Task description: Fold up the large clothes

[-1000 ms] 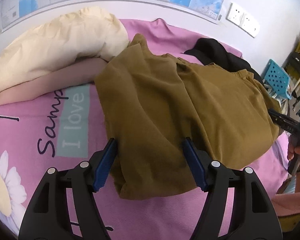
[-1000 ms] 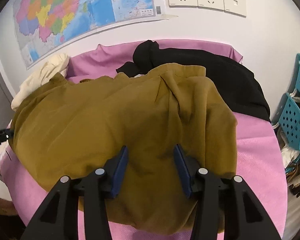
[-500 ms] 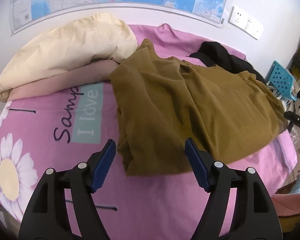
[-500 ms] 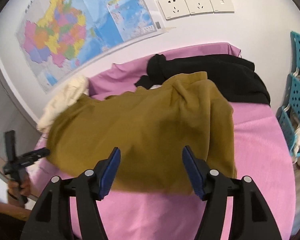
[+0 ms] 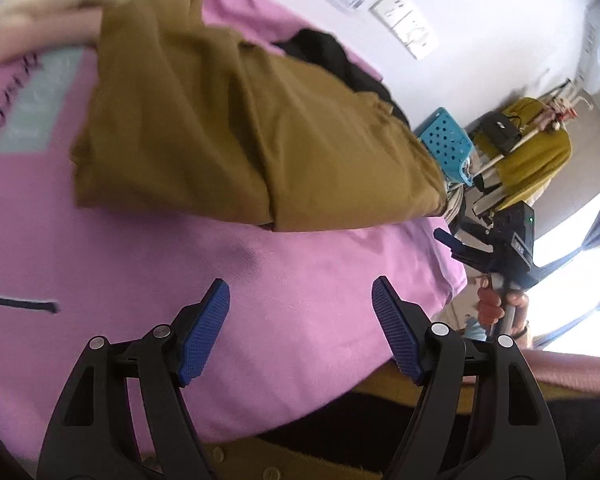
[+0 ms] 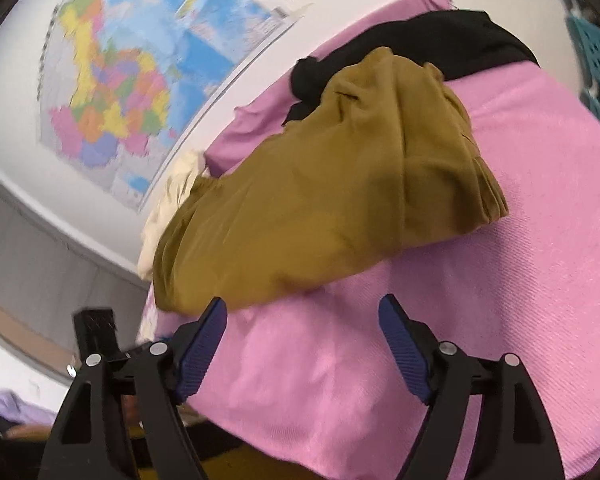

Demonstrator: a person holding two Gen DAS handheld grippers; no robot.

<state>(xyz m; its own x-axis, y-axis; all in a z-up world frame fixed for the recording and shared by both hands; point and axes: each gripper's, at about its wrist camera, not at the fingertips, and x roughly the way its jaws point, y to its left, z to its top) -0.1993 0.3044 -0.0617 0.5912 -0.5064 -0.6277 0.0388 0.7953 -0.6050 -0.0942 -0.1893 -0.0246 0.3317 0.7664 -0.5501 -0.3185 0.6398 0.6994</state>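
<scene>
Left gripper (image 5: 300, 326): gaped wide, nothing between the 2 blue pads, hung over bare pink sheet near the bed's front edge.
Right gripper (image 6: 302, 342): likewise spread wide and empty; left pad sat just at the garment's near hem, contact impossible to judge.
Pink bedsheet (image 5: 284, 280): covered the bed, printed with dark lettering and a pale blue-green patch at left.
Olive-brown garment (image 5: 228, 128): lay bunched and partly folded on the sheet, beyond both grippers, clear of the left gripper.
Same garment, right wrist view (image 6: 320, 200): rumpled heap across the bed's middle, blurred.
Black garment (image 6: 440, 36): behind the olive one, touching its far edge.
Cream bedding (image 6: 172, 200): far left, at the olive garment's end.
Blue basket (image 5: 446, 140): beside the bed, past the garment.
Wall map (image 6: 132, 72): on the white wall, behind the bed.
</scene>
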